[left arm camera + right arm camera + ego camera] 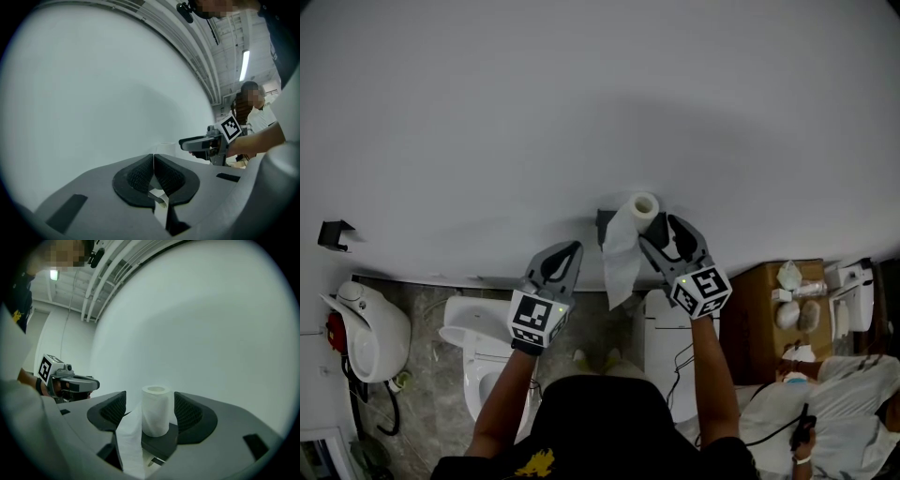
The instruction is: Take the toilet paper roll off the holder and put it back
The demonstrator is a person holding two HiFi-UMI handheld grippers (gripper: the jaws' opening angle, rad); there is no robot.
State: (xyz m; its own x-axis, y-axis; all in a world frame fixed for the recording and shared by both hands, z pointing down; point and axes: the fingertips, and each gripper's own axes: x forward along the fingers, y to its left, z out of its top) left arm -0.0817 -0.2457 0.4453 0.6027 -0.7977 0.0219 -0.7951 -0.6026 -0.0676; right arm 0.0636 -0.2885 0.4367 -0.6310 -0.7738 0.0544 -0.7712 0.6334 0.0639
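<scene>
A white toilet paper roll (644, 205) sits on a dark holder (605, 225) fixed to the pale wall, with a loose sheet (621, 258) hanging down from it. My right gripper (661, 228) is at the roll. In the right gripper view the roll (155, 413) stands between the open jaws on the holder's dark plate (161, 440); the right pad (187, 413) is close beside it and the left pad (115, 409) is clearly apart. My left gripper (570, 251) hovers to the left of the sheet, shut and empty (153, 157). From there I see the right gripper (197, 143).
Below the wall are a white toilet (478, 361) and a white urinal (361, 328) to its left. A cardboard box (773, 300) with white items stands on the right. A small black bracket (335, 234) sticks out of the wall far left. A person (825, 403) sits at bottom right.
</scene>
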